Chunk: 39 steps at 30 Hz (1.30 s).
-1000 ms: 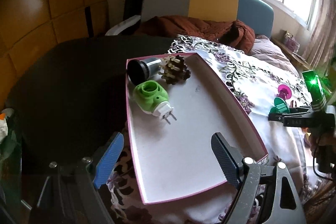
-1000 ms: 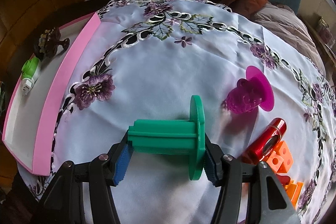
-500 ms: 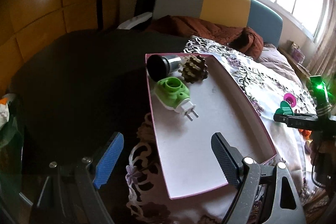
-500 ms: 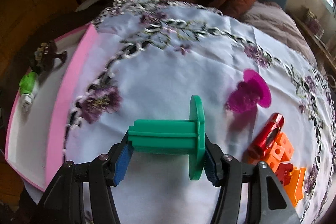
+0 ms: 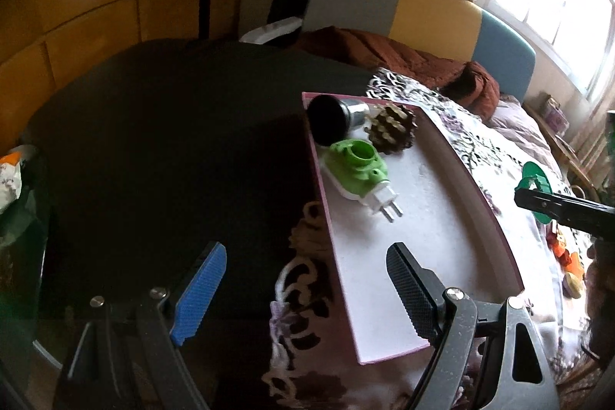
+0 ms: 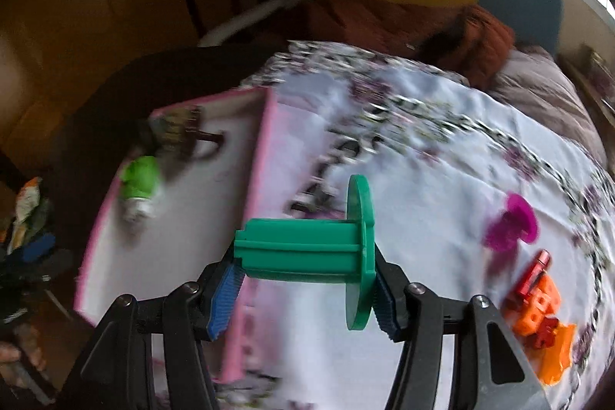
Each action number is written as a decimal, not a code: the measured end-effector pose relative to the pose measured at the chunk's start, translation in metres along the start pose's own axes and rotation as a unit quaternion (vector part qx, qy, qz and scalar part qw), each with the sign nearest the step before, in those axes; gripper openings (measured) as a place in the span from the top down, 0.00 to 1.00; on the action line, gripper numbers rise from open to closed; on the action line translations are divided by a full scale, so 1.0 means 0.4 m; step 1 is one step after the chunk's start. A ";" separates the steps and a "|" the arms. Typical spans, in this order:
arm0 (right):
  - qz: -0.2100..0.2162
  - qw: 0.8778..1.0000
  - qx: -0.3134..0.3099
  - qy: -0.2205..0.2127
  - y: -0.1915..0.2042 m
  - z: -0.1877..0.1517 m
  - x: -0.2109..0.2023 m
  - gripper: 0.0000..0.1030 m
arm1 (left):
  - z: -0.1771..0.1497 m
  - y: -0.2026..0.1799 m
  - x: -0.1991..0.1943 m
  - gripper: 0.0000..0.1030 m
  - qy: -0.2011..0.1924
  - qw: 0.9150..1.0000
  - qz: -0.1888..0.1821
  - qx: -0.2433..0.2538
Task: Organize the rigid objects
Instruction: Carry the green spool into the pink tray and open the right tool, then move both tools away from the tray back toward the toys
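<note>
Motion blur smears the tablecloth (image 6: 442, 148) pattern and pink tray (image 6: 261, 179)

Inside the pink tray (image 5: 496, 218), a black-capped cylinder (image 5: 334, 118), a pinecone (image 5: 392, 131) and a green plug-in device (image 5: 355, 168) are crowding the far corner. The tray's near and middle floor is lying bare, offering room. Its raised pink wall is standing between that floor and the floral cloth (image 6: 442, 148) beside it.
</note>
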State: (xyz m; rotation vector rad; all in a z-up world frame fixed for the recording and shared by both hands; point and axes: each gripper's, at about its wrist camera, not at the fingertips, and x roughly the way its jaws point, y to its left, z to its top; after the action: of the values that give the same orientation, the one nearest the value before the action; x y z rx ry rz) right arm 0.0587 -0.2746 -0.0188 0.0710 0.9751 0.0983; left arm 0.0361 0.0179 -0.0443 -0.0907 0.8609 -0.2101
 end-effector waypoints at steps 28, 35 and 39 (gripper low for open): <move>0.030 0.999 -0.034 0.023 0.209 0.081 0.205 0.26 | -0.011 0.039 0.006 0.17 0.012 1.000 0.012 -0.008; 0.021 0.999 -0.030 -0.013 0.204 0.057 0.139 0.25 | -0.010 0.024 -0.011 0.17 0.005 1.000 0.015 0.002; 0.020 0.999 -0.028 -0.035 0.196 0.048 0.096 0.25 | -0.008 0.012 -0.023 0.17 -0.002 1.000 0.015 0.010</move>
State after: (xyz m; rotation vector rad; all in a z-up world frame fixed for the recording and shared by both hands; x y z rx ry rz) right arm 0.0918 -0.1927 -0.0315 0.0427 0.9004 0.1588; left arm 0.0285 0.0246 -0.0403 -0.0595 0.8547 -0.1912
